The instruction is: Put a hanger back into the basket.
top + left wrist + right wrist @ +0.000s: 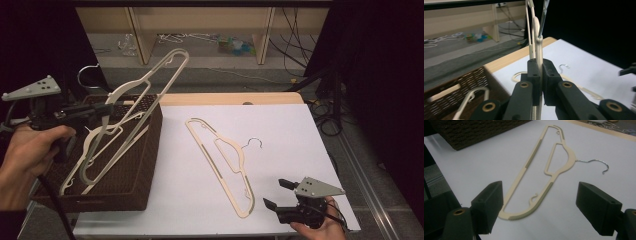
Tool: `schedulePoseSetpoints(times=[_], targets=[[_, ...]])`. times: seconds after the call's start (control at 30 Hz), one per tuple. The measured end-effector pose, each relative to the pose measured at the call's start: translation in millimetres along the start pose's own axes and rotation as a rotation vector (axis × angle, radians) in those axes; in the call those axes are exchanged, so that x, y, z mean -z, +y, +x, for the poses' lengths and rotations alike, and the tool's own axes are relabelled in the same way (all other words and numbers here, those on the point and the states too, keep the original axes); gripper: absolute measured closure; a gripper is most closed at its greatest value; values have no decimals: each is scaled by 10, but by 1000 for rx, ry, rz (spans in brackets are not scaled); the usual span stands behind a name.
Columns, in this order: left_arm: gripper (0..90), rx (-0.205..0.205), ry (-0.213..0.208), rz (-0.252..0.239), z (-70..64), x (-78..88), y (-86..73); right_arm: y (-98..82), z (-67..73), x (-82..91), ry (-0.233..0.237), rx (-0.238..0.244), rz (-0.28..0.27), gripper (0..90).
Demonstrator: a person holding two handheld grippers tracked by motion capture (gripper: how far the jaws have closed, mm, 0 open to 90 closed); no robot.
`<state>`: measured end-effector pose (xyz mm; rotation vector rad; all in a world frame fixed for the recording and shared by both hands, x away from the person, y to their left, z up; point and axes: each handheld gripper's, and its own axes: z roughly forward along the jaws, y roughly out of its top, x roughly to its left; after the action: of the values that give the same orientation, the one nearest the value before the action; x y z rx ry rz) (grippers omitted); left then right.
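Black two-jaw bodies are seen on the left gripper (111,107) and right gripper (278,193), each topped by a grey three-cornered plate; brass-coloured rivets are set in the links, and black cables trail behind.

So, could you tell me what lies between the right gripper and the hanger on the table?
Nothing but bare white table cover; the right gripper view shows the hanger just beyond the open right gripper.

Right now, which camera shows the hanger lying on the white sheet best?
The right gripper view: the flat hanger lies whole and close between open jaws, its metal hook plain. The high view shows it whole but smaller. The left gripper view catches only parts behind the shut jaws.
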<state>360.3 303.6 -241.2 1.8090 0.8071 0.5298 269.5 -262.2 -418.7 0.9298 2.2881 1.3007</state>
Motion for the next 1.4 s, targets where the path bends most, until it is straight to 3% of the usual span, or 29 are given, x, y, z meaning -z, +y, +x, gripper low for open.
schedulePoseSetpoints(times=[0.17,0.37,0.47,0.57,0.73,0.77,0.87,1.13,1.17,1.2,1.3,1.33,1.37,1.4], targets=[[857,33,38,34,229,-4,-234,-1,4,-3,5,-8,10,231],[857,101,104,51,506,68,-521,-2,-4,0,-3,-9,3,227],[857,102,116,52,610,100,-626,-1,-5,1,-3,-9,2,226],[857,103,128,69,652,112,-698,0,-3,0,-3,-9,3,225],[857,59,122,112,700,96,-777,-1,-6,-1,-4,-9,6,225],[857,78,121,116,695,81,-803,0,-5,1,-3,-11,5,225],[857,68,128,152,709,50,-870,0,-4,0,1,-8,6,225],[856,81,122,178,779,-42,-1066,-2,2,-10,12,-4,13,223],[856,42,114,193,815,-54,-1072,-2,2,-10,12,-4,13,223],[856,63,119,199,824,-84,-1111,-3,1,-11,12,1,14,223],[856,70,115,199,850,-138,-1173,-1,2,-9,13,0,11,222],[856,98,119,206,834,-153,-1190,-1,-1,-7,11,-2,11,222],[856,68,112,210,856,-162,-1195,-1,-1,-7,11,-2,11,222],[856,109,113,221,832,-175,-1213,-1,-2,-8,11,-3,11,222]])
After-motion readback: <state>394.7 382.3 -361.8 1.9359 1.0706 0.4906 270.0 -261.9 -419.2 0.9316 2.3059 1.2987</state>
